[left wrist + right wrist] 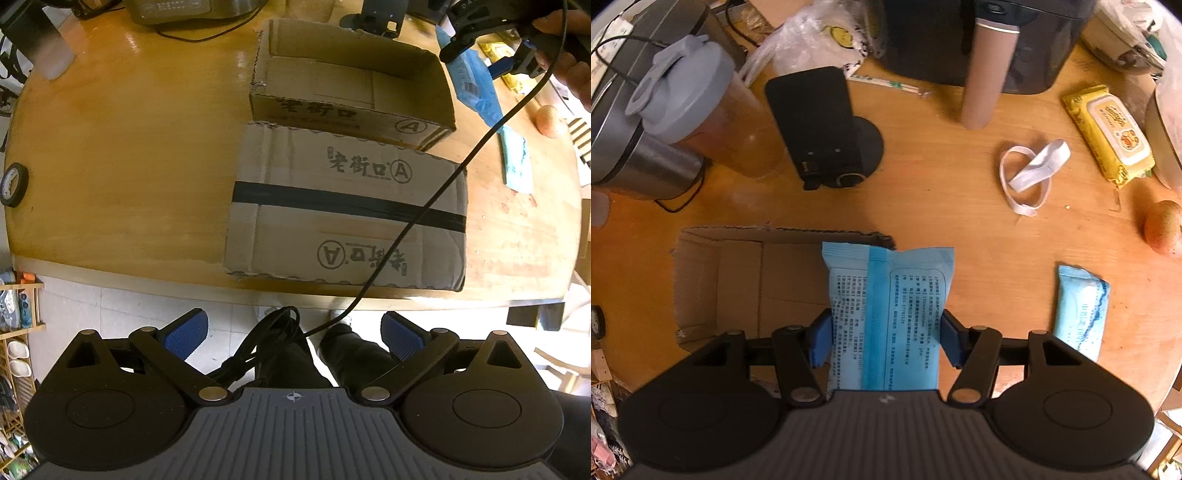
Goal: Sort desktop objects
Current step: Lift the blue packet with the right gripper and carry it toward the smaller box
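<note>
My right gripper (886, 343) is shut on a light blue printed packet (886, 295), both blue pads pressing its sides. The packet hangs over the right end of an open cardboard box (738, 280) whose inside shows nothing. The left wrist view shows the same open box (332, 114) behind a taped, closed box (343, 206), and the right gripper (487, 59) with the packet (476, 92) above the box's right wall. My left gripper (293, 332) stands open and holds nothing, off the table's front edge, over the floor and a person's legs.
On the wooden table (942, 206) lie a second pale blue packet (1080, 310), a yellow wipes pack (1108, 133), a white strap (1030, 173) and a round brownish fruit (1163, 229). A black stand (820, 122), a lidded jug (701, 110) and a tube (986, 74) stand behind. A tape roll (13, 184) lies far left.
</note>
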### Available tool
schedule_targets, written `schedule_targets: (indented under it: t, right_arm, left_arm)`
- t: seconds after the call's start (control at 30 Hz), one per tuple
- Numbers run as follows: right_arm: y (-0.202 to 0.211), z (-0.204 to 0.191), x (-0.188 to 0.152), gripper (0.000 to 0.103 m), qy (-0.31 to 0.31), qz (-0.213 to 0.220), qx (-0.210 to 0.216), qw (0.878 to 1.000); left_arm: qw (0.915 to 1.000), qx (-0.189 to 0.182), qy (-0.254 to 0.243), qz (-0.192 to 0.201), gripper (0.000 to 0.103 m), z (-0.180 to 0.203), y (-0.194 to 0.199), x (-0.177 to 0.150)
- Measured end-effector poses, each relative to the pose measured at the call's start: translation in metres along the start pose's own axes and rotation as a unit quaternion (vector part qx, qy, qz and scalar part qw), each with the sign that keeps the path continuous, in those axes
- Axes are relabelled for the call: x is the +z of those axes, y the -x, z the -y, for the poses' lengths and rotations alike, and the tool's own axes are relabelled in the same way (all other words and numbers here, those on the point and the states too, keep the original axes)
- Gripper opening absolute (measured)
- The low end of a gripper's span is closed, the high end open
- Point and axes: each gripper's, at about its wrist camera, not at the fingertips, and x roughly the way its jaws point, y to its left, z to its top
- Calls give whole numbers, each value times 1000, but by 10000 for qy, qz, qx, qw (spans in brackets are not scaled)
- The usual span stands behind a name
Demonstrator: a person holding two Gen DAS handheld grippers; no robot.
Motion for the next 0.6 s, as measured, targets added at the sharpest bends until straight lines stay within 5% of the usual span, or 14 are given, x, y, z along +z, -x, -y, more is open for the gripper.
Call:
schedule_targets:
  t: [0.6]
  right_arm:
    - [-4,-41,1,62,112,12,100,9999]
  left_arm:
    - [10000,-7,2,48,103,-16,3,0]
